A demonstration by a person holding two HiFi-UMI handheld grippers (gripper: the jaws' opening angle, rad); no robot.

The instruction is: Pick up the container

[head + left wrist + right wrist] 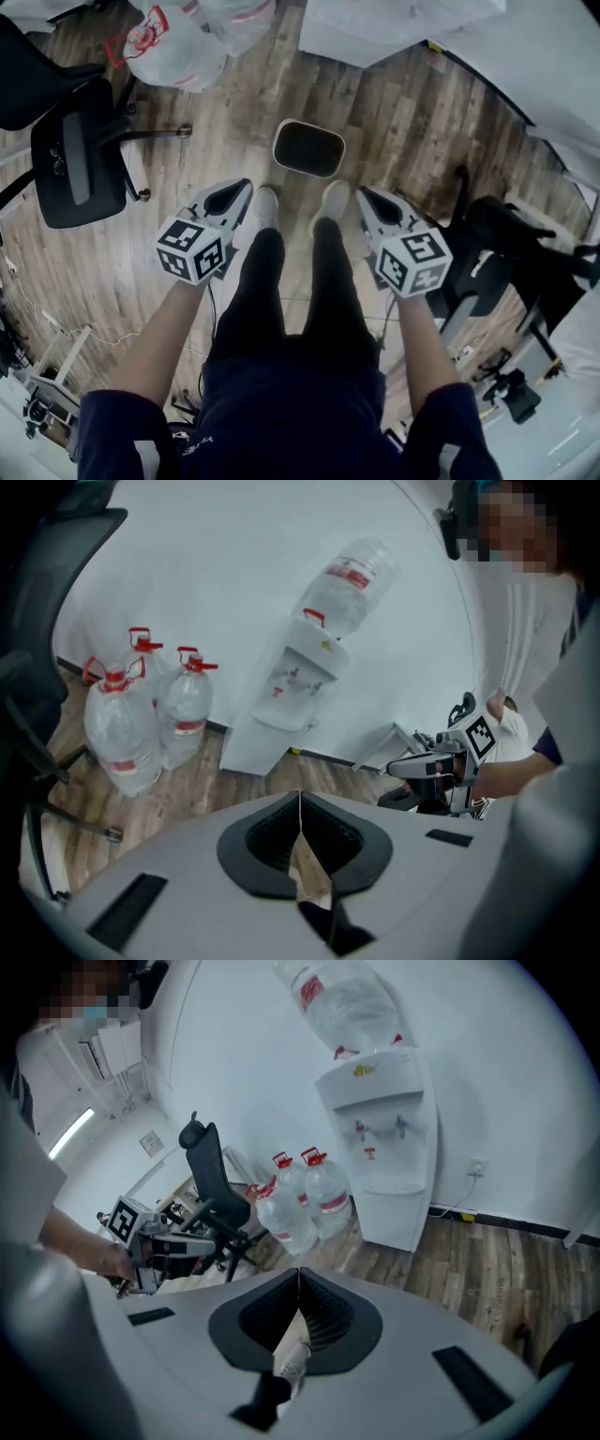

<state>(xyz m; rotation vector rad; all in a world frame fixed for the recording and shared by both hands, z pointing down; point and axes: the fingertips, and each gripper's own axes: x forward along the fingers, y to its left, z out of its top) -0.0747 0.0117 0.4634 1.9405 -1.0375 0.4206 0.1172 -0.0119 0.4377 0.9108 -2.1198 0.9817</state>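
Observation:
The container (308, 148), a dark rounded-rectangular bin with a pale rim, stands on the wood floor just ahead of the person's shoes. My left gripper (246, 186) is held at waist height to its lower left, and my right gripper (362, 193) to its lower right. Both are well above the container and apart from it. In the left gripper view the left gripper (300, 795) has its jaws closed together with nothing in them. The right gripper (298, 1271) looks the same in its own view. The container shows in neither gripper view.
A black office chair (80, 159) stands at the left and large water bottles (183, 42) lie at the top left. A water dispenser (292, 694) stands against the wall beside more bottles (141, 719). Dark chair gear (511, 234) is at the right, a white table (534, 47) at the top right.

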